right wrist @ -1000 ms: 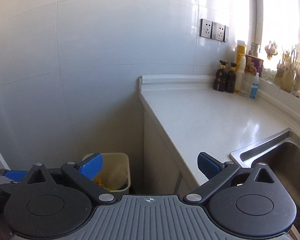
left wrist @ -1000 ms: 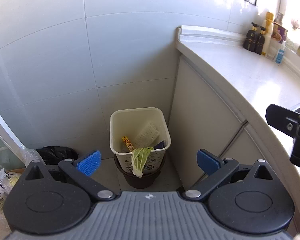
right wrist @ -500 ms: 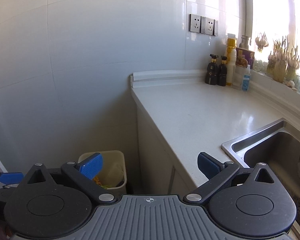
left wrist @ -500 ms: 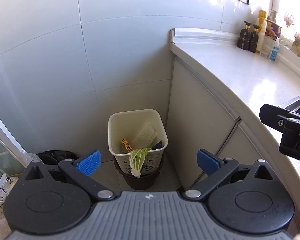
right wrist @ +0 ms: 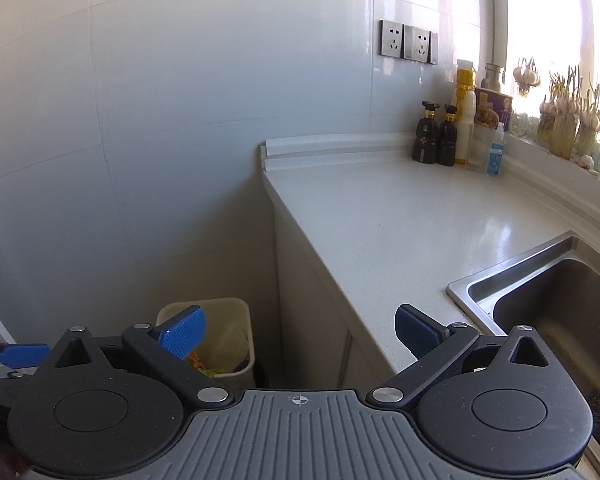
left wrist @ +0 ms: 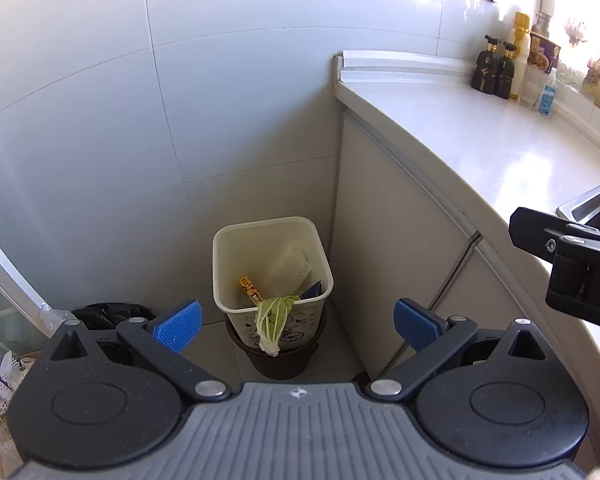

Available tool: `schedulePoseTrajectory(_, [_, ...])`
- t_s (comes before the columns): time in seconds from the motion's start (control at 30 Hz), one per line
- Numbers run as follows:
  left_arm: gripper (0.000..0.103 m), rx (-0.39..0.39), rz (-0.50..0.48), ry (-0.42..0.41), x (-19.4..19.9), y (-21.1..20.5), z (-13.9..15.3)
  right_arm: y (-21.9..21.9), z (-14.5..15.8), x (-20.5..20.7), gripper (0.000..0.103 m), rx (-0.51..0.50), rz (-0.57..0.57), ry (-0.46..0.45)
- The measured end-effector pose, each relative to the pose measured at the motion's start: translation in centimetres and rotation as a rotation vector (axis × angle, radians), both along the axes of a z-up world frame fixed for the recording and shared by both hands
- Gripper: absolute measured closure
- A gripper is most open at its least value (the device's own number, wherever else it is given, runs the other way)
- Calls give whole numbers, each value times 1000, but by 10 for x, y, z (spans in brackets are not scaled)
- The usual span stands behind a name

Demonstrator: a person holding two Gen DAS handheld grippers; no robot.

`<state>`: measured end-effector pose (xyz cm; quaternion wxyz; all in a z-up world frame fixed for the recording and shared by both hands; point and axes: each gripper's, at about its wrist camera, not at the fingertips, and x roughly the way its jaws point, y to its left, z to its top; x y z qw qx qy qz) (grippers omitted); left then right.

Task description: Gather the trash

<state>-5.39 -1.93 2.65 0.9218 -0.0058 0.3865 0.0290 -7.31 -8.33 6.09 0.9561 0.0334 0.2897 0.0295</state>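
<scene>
The cream bin point(left wrist: 273, 268) stands on the floor in the corner beside the cabinet point(left wrist: 384, 248), nested in a dark bucket point(left wrist: 282, 360), and serves as the landmark; inside it lie a pale mesh pad point(left wrist: 287, 269), a yellow wrapper point(left wrist: 249, 289) and a dark blue scrap point(left wrist: 312, 290), while a cabbage leaf point(left wrist: 271, 322) droops over its near rim; the left gripper point(left wrist: 298, 324) hangs above and in front of the bin with its jaws apart and empty; the right gripper point(right wrist: 300, 330) is up and to the right of the bin, over the counter point(right wrist: 400, 232) edge, also spread wide and holding nothing; the leaf seems likeliest to fall to the floor if a finger brushes the rim; a pull on the bin alone may leave the bucket behind or tip both, since the nesting looks loose; a black bag point(left wrist: 108, 315) left of the bin could snag the left finger; whether any trash lies in the sink point(right wrist: 548, 312), far right of the bin, cannot be told.
</scene>
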Motion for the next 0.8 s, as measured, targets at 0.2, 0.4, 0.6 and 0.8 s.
schedulePoseTrajectory(0.2, [0, 5, -4, 6, 2, -3, -1, -1, -1, 1, 1, 5, -5, 5])
schedulePoseTrajectory(0.4, [0, 2, -5, 5, 3, -2, 0, -1, -1, 1, 1, 6, -4, 6])
schedulePoseTrajectory(0.6, [0, 7, -5, 6, 4, -2, 0, -2, -2, 3, 1, 7, 7, 11])
schedulePoseTrajectory(0.8, [0, 8, -14, 10, 8, -4, -2, -3, -3, 7, 1, 13, 14, 18])
